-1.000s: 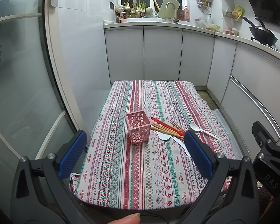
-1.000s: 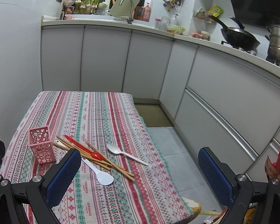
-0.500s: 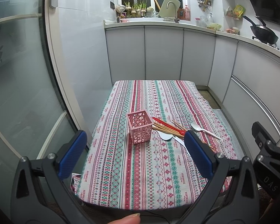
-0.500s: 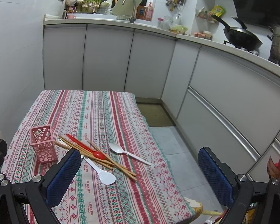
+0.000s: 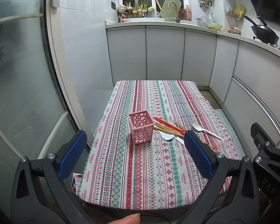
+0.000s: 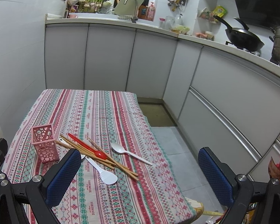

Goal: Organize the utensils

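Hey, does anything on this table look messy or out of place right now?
Yes. The pink holder stands upright but looks empty, while the utensils lie loose beside it on the tablecloth: wooden chopsticks crisscrossed, a red spoon across them, and two white spoons. Nothing looks spilled or broken.

Upright pink holder (image 6: 44,142) beside loose chopsticks (image 6: 102,158), red spoon (image 6: 87,147), white spoons (image 6: 129,152).

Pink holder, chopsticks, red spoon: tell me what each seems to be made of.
Pink holder: apparently moulded plastic, matte, its walls pierced with round holes. Chopsticks: wood or bamboo by their tan, dull look; grain too small to tell. Red spoon: likely plastic, uniform colour with a slight gloss on the bowl.
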### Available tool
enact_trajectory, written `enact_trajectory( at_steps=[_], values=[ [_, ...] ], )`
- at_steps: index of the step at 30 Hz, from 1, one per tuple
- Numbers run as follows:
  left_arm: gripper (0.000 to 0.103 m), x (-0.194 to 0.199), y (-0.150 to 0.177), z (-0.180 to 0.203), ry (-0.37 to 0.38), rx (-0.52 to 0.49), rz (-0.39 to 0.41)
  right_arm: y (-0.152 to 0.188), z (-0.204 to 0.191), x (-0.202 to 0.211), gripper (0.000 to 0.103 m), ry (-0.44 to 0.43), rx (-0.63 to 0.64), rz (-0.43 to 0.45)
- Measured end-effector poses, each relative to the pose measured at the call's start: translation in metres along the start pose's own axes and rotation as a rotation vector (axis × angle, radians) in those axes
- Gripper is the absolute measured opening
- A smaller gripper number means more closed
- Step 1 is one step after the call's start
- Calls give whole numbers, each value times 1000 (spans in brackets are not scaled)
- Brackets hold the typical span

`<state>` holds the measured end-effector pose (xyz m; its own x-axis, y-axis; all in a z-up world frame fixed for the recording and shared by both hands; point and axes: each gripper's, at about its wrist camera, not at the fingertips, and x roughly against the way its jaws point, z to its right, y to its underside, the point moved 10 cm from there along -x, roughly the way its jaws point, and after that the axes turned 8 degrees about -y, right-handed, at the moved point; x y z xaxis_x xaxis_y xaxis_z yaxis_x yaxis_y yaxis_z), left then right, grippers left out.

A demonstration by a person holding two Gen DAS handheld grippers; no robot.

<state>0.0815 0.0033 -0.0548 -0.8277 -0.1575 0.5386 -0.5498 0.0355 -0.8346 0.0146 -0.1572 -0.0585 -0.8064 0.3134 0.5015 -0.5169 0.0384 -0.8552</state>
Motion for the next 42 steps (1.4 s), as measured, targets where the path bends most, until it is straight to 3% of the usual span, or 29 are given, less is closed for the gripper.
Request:
enact_trajectory(
  at_steps=[23,31,35,42],
  values=[
    [103,-26,-3,-1,-22,-9,-26,3,-2,-32,103,-12,10,-29],
    [103,-77,9,14,99,-14,-73,10,-3,-82,103,-103,56,-62],
    [103,-101,19,27,138,-68,-148,22,0,-127,103,-145,66,-167],
    [103,-132,36,49,196,-158,-267,46,0,-189,103,-293,-14,-359]
  ],
)
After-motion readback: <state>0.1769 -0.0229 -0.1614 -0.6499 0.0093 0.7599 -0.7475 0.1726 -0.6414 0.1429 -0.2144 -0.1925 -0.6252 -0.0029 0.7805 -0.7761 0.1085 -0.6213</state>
